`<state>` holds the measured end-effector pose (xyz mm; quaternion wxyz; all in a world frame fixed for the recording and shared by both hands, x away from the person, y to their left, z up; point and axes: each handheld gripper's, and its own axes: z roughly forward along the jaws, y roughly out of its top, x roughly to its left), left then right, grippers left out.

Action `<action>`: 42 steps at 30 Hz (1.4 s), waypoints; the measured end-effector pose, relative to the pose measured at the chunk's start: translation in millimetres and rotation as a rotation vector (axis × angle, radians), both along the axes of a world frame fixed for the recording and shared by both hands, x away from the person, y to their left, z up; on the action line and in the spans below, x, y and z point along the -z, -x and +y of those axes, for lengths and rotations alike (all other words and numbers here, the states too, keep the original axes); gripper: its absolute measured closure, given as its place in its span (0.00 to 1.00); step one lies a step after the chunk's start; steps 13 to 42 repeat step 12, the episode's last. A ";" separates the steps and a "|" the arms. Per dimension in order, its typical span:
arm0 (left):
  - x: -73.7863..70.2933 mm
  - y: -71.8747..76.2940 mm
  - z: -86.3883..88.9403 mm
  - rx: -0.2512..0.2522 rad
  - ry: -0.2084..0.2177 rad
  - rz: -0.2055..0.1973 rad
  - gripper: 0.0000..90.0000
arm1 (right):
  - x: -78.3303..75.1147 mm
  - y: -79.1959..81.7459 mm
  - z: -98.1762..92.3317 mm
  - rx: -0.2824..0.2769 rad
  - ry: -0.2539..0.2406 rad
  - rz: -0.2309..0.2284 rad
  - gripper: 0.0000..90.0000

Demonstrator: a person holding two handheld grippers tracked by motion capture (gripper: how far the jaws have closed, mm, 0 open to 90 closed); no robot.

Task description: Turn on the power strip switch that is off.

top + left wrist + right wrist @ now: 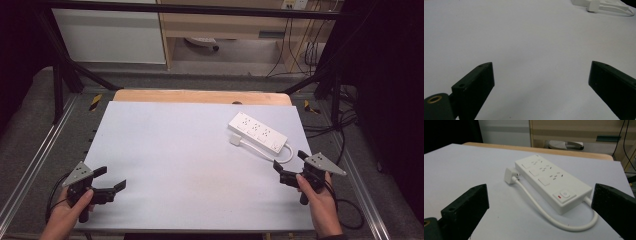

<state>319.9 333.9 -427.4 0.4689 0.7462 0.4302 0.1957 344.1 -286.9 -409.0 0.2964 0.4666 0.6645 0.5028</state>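
Currently we hold the left gripper (pixel 106 180) low over the near-left corner of the white table (pixel 175 160), its jaws spread wide with bare surface between them. We hold the right gripper (pixel 289 165) at the near-right edge, jaws likewise standing apart and clamping nothing. A white power strip (pixel 257 132) lies flat on the far-right part of the table, angled, just beyond the right gripper and not touching it. Its cord (pixel 280 159) loops out from the near end and runs back alongside the body to a white plug (pixel 235 141) lying on the table next to the strip. In the left gripper view the power strip (pixel 580 2) is cut off at the top edge. In the right gripper view a switch (pixel 564 194) with a red mark sits at the near end of the strip; the socket detail is too soft for us to read, and the cord's loop passes partly behind the right-hand jaw.
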 end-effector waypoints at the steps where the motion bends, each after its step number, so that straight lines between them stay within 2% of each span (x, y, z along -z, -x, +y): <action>1: 0.0 0.0 0.0 0.000 0.000 0.000 0.07 | 3.0 0.3 0.0 -0.001 0.004 0.005 0.02; 5: -0.3 0.0 0.0 0.001 -0.008 -0.005 0.07 | 20.7 -1.1 3.5 -0.011 0.020 0.057 0.02; 8: -0.2 -0.2 -0.2 0.005 -0.007 -0.005 0.07 | 35.8 -4.3 8.2 -0.013 0.046 0.130 0.03; 10: -0.1 -0.4 -0.3 0.004 -0.009 -0.003 0.07 | 45.8 -7.4 11.7 -0.023 0.099 0.201 0.03; 12: -0.3 -0.5 -0.7 0.006 -0.007 -0.004 0.07 | 50.3 -10.9 13.2 -0.014 0.144 0.250 0.04; 42: -0.3 -0.5 -0.7 0.006 -0.007 -0.004 0.07 | 50.3 -10.9 13.2 -0.014 0.144 0.250 0.04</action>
